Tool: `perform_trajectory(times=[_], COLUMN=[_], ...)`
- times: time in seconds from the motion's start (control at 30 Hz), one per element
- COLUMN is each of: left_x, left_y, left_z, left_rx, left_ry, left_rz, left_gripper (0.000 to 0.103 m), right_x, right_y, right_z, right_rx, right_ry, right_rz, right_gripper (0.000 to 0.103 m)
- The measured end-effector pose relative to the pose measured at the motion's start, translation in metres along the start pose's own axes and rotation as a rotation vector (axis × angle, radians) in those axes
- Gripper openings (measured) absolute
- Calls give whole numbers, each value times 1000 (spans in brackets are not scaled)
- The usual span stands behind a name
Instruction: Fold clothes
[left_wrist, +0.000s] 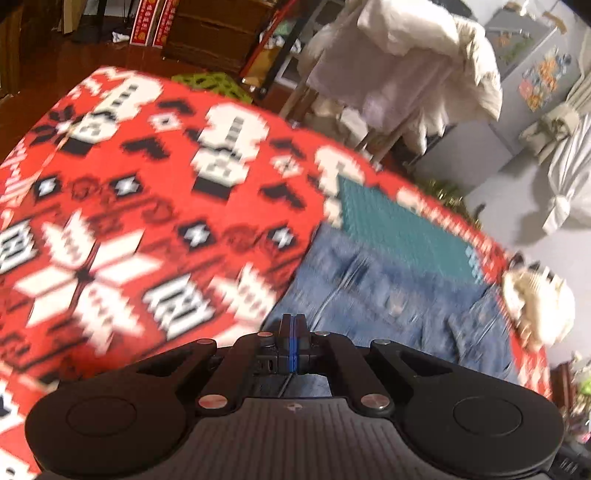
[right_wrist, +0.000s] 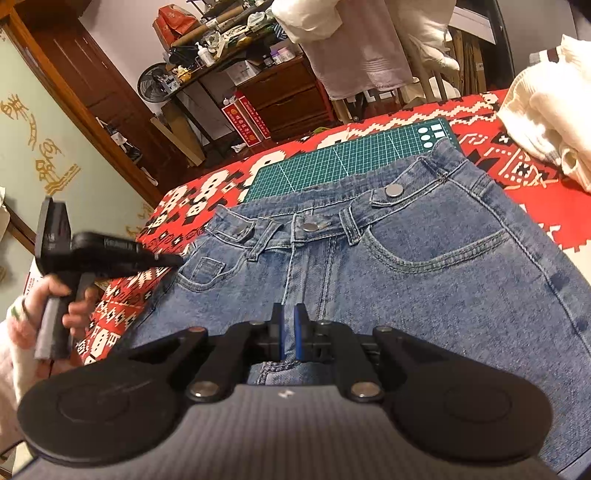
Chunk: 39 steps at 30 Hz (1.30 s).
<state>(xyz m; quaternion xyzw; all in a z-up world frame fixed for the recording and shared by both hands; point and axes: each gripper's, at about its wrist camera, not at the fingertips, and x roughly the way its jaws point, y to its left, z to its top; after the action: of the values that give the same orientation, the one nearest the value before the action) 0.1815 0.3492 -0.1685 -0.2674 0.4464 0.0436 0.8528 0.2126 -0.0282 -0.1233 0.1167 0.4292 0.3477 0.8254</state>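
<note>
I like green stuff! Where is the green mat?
In the right wrist view, the green mat lies on the red patterned cloth, tucked under the jeans' waistband.

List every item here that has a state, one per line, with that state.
jeans: spread flat, front up, unfolded, both waist buttons fastened
left gripper: shut, empty, at the jeans' edge
right gripper: slightly open, empty, above the fly
cutting mat: flat, partly under the waistband
white garment: bunched in a heap, not folded
red patterned cloth: spread over the surface
</note>
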Motion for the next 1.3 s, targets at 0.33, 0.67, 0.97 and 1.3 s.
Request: perform_trajectory(times=[0.33,0.67,0.97,1.3], left_x=[-33,-70,-100,-131], left_y=[29,52,69,74], left_z=[-41,-81,-112,-131], left_rx=[-52,-95,-132,-113], left_ry=[-20,-42,-48,-100], left_rz=[-11,17,51,106], left_gripper=[1,1,1,6], right_x=[-8,-25,-54,-97], right_y=[2,3,-8,-25], right_z=[-2,-13,-28,-44], right_rx=[-4,-8,8,18], right_ry=[-6,-4,-16,-46], right_rz=[-10,-32,-83,-166], right_gripper=[8,8,8,8])
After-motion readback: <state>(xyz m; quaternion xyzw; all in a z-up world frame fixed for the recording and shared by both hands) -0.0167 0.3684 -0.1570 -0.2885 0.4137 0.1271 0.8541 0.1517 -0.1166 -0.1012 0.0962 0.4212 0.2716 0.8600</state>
